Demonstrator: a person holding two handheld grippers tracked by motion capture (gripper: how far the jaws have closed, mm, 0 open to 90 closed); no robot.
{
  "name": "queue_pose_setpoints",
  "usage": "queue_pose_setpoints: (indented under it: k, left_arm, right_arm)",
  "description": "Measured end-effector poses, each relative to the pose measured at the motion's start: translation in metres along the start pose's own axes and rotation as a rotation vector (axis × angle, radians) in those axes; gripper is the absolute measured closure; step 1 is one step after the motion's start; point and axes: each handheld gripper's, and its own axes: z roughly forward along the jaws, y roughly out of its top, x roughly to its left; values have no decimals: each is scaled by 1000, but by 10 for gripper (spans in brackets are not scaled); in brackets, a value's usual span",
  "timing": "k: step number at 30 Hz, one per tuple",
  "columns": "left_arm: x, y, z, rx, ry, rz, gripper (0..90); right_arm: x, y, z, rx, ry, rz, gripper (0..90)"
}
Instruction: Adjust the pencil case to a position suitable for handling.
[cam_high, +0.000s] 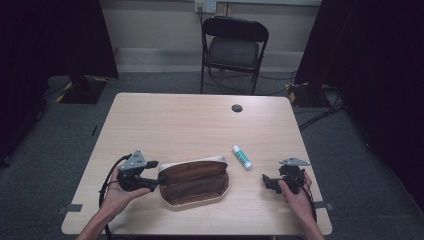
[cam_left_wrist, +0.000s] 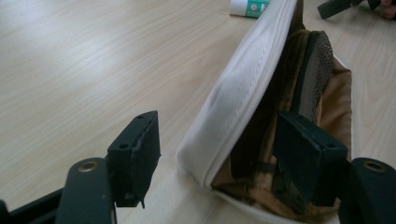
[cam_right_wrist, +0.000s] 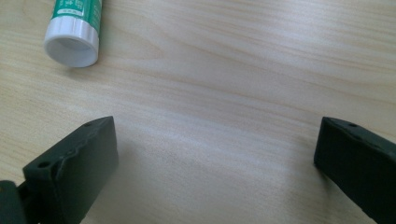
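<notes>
A brown pencil case (cam_high: 194, 181) with a white outer shell lies unzipped at the front middle of the table. My left gripper (cam_high: 152, 176) is at its left end and is open. In the left gripper view, this gripper (cam_left_wrist: 224, 149) straddles the case's raised white flap (cam_left_wrist: 247, 98), one jaw outside it and the other inside over the brown lining. A white and green glue stick (cam_high: 241, 157) lies right of the case. My right gripper (cam_high: 266, 181) rests open near the front right edge; its own view shows this gripper (cam_right_wrist: 215, 149) over bare wood, with the glue stick (cam_right_wrist: 74, 32) at upper left.
The wooden table (cam_high: 190, 125) has a round cable hole (cam_high: 237, 108) near its far edge. A black folding chair (cam_high: 234, 47) stands beyond the table. Cables run over the grey floor at the right.
</notes>
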Motion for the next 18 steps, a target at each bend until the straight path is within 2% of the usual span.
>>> queue_pose_setpoints:
  k: [1,5,6,7,9,11,14,15,16,17,18]
  left_arm:
    - [1,-4,-4,-5,5,-15,305]
    - [2,-11,-6,-15,15,-31,293]
    - [1,-13,-5,14,10,-29,287]
    - [0,-15,-4,41,12,-11,271]
    - [1,-17,-4,34,13,-7,271]
    - [3,-20,-5,64,12,-19,264]
    - [7,-25,-6,74,14,-26,242]
    - [10,-28,-6,101,38,-41,214]
    - [12,-30,-6,127,38,-50,181]
    - [15,-32,-6,132,56,-31,176]
    - [16,-35,-5,136,52,-50,183]
  right_arm:
    - [0,0,0,1,2,-1,0]
    - [0,0,0,1,2,-1,0]
    - [0,0,0,1,2,0,0]
    - [0,0,0,1,2,-1,0]
    - [0,0,0,0,0,0,0]
    - [0,0,0,0,0,0,0]
    - [0,0,0,0,0,-1,0]
    - [0,0,0,0,0,-1,0]
    - [0,0,0,1,1,0,0]
    - [0,0,0,1,1,0,0]
    - [0,0,0,1,1,0,0]
